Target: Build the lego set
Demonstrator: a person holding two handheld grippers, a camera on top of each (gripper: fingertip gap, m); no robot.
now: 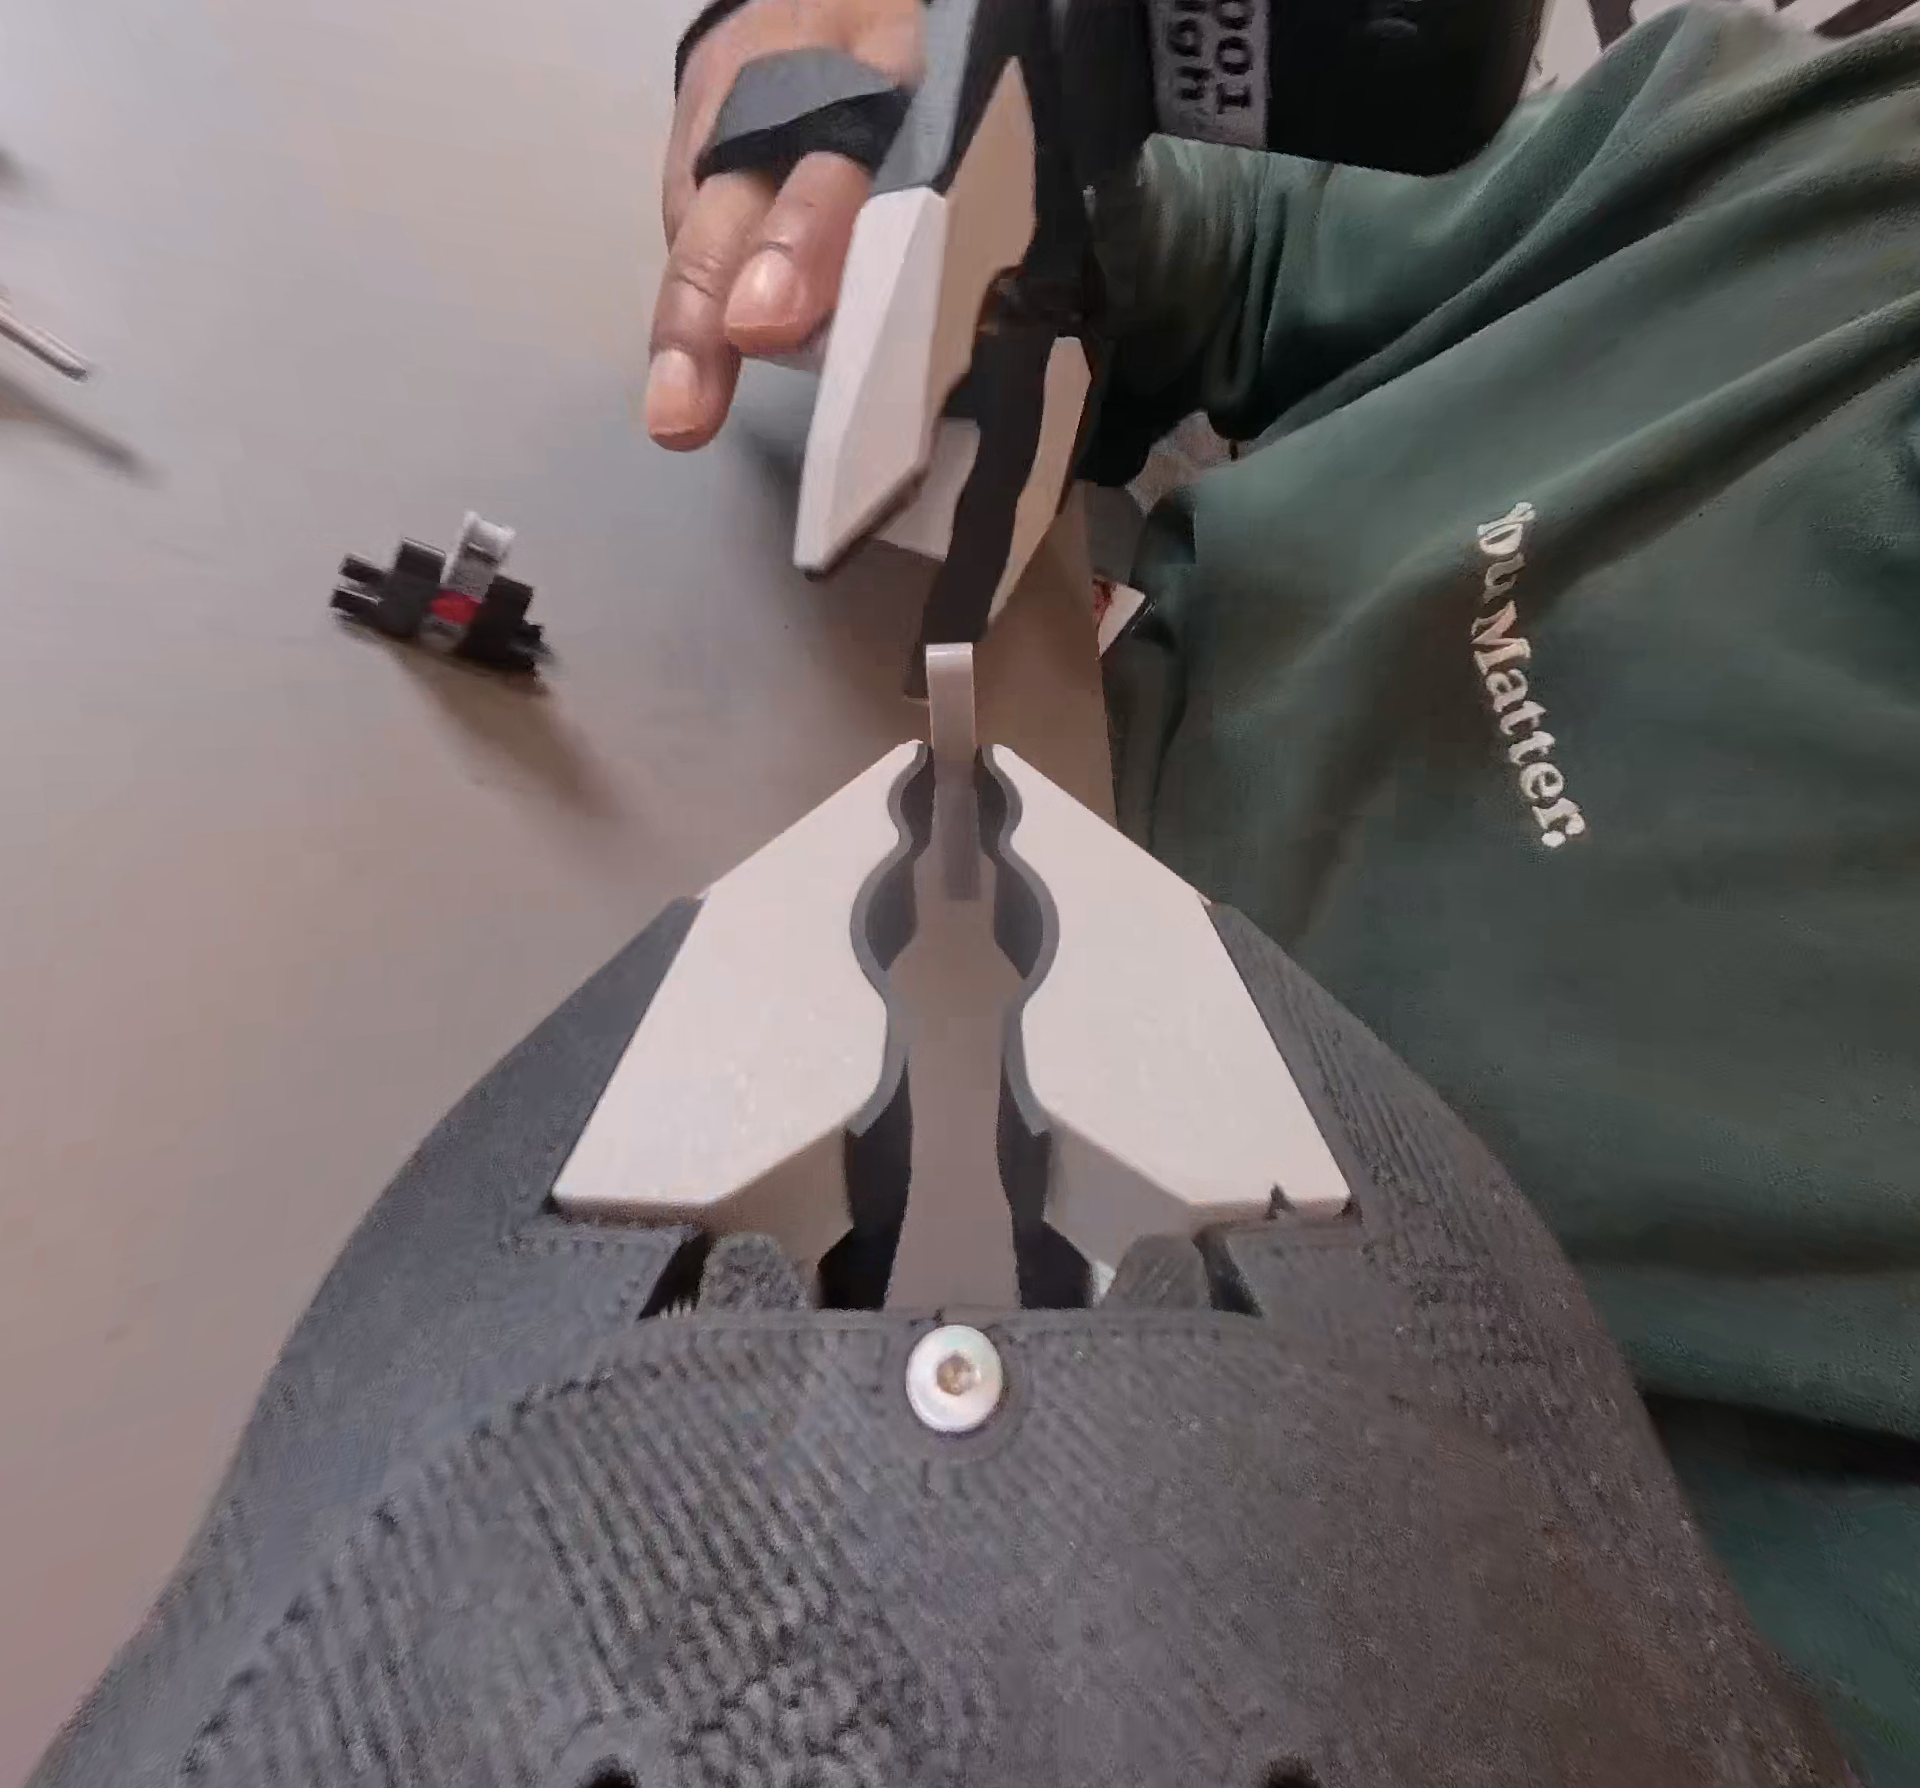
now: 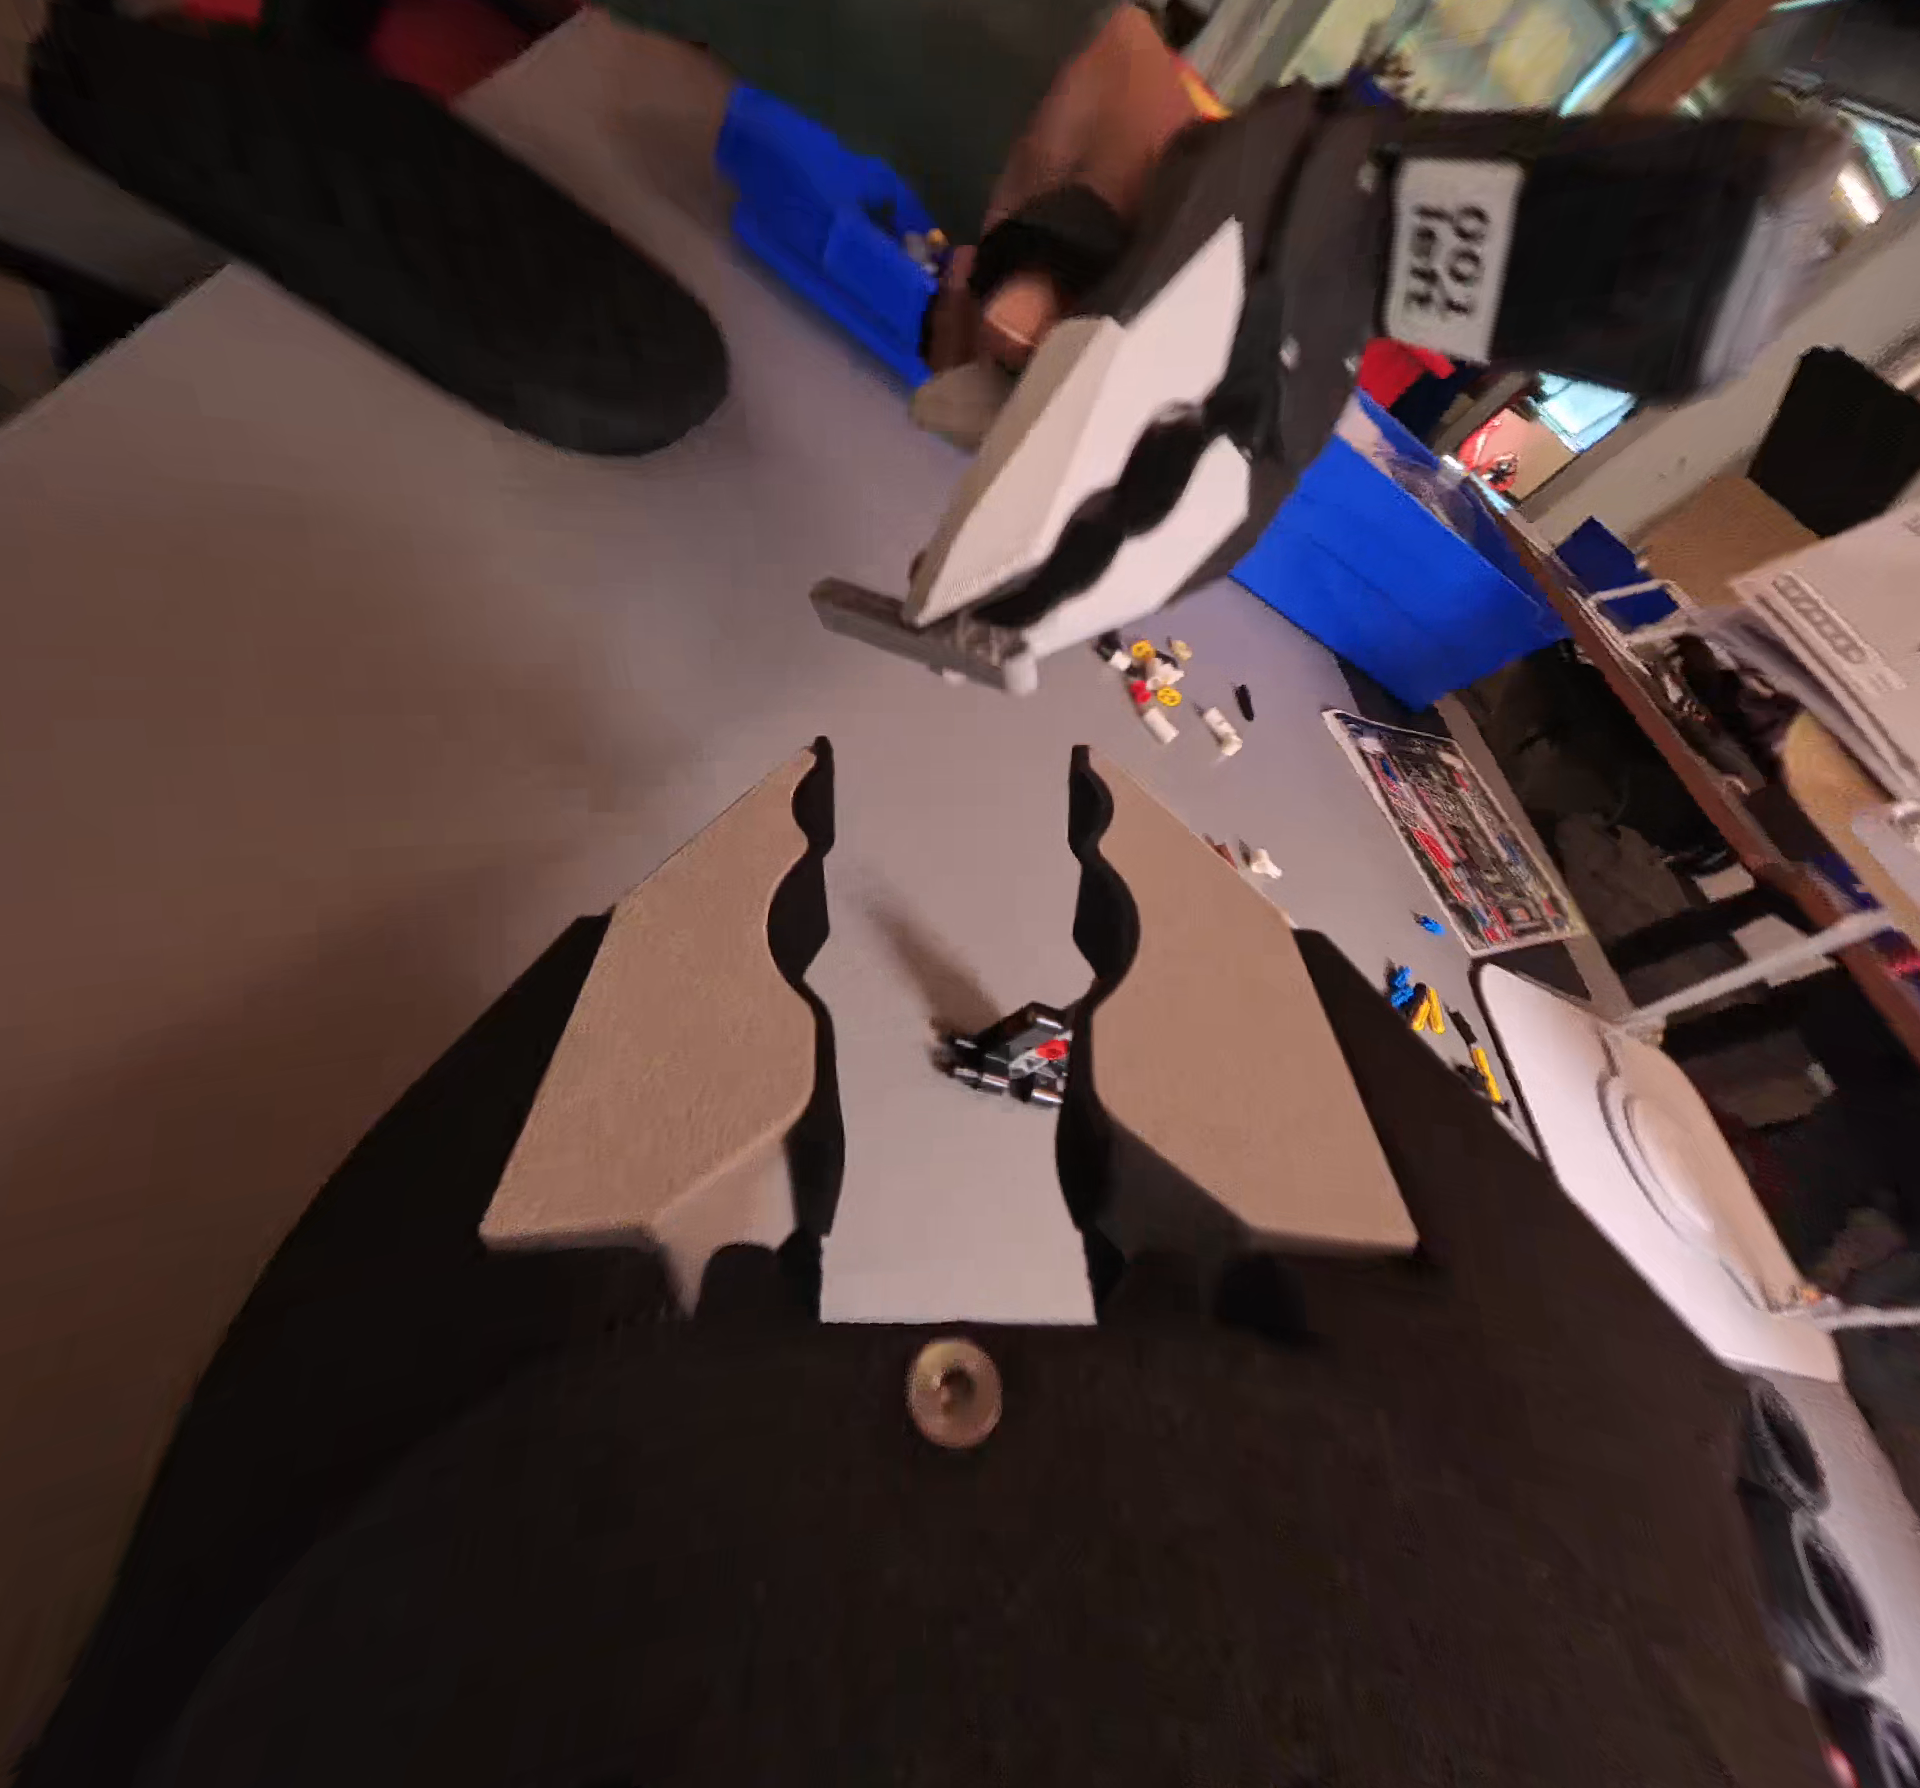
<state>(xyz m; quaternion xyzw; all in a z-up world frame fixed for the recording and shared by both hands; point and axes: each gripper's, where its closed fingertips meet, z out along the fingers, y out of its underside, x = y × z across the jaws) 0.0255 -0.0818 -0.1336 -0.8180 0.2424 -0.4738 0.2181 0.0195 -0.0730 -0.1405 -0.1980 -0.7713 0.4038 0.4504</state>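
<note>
left gripper (image 1: 951, 751) is clamping a thin grey beam piece (image 1: 951, 699), long axis running crosswise past the tips in the right view; right gripper (image 2: 951, 751) is hanging released above the small black assembly (image 2: 1013, 1063) (lying on the table (image 2: 416, 699), nearer the right).

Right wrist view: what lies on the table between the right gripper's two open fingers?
A small black-and-grey brick assembly with a red spot sits on the grey table, close to one finger, untouched. The right gripper grips nothing.
</note>
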